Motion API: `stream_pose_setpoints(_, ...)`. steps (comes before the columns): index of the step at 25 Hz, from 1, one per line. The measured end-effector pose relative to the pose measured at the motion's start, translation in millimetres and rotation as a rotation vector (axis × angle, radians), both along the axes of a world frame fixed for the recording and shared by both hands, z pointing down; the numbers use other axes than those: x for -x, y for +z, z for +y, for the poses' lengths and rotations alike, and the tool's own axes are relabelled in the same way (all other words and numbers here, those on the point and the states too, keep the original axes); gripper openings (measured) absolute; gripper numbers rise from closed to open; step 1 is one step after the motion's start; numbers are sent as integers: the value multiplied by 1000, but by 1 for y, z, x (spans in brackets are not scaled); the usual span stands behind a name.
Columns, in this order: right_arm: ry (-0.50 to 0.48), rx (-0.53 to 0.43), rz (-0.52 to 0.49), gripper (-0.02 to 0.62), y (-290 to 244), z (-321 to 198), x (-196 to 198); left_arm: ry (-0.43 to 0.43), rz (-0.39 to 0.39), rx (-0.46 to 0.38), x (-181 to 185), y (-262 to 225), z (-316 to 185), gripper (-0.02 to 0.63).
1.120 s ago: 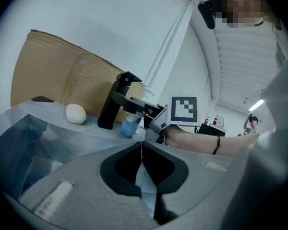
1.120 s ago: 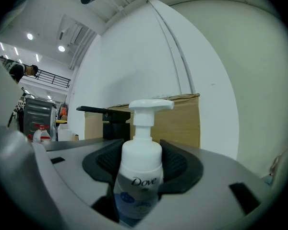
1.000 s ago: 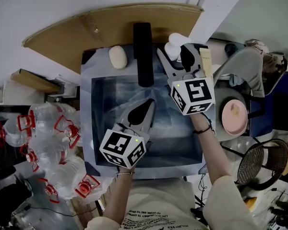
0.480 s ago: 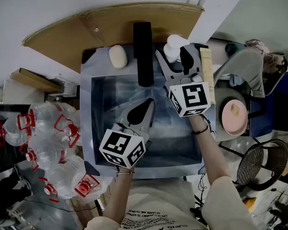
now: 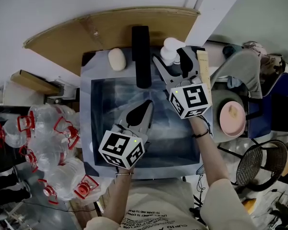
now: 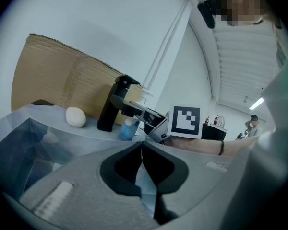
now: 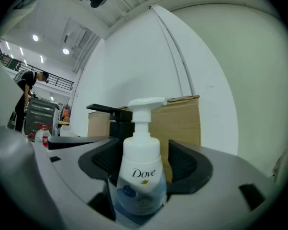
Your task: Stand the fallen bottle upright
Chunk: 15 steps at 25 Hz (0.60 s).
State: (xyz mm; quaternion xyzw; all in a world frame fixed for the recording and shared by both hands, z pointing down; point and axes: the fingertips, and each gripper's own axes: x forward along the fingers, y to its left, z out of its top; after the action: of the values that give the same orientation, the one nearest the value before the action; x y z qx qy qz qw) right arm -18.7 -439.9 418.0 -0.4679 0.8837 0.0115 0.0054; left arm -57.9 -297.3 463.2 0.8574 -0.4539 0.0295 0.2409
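A white pump bottle with a blue base (image 7: 140, 171) stands upright on the sink's back ledge, right of the black faucet (image 5: 140, 51). It shows in the head view as the bottle (image 5: 169, 48) and in the left gripper view as the bottle (image 6: 129, 128). My right gripper (image 5: 172, 57) reaches level around it, and its jaws are opening. The bottle stands between the right gripper's (image 7: 144, 152) pads with a small gap on each side. My left gripper (image 5: 149, 103) hangs shut over the basin with nothing in it; the left gripper's (image 6: 142, 146) jaws meet in a line.
The steel sink (image 5: 86, 119) holds a deep basin. A white soap bar (image 5: 117, 59) lies left of the faucet, with cardboard (image 5: 101, 30) behind. Several clear bottles with red labels (image 5: 48, 147) are piled at left. A pink bowl (image 5: 234, 116) and a wire basket (image 5: 261, 164) sit at right.
The right gripper's jaws have spread apart from the upright bottle. The left gripper has kept still.
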Motion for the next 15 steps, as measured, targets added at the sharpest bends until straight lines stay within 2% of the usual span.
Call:
stream_pose_setpoints(6, 4, -4, -23, 304, -15, 14, -9, -5, -4, -26, 2, -11, 5, 25)
stream_pose_setpoints(9, 20, 26, -36, 299, -18, 23, -16, -10, -9, -39, 5, -18, 9, 25)
stream_pose_setpoints(15, 29, 90, -33, 211, -19, 46, -26, -27, -18, -69, 12, -34, 18, 25)
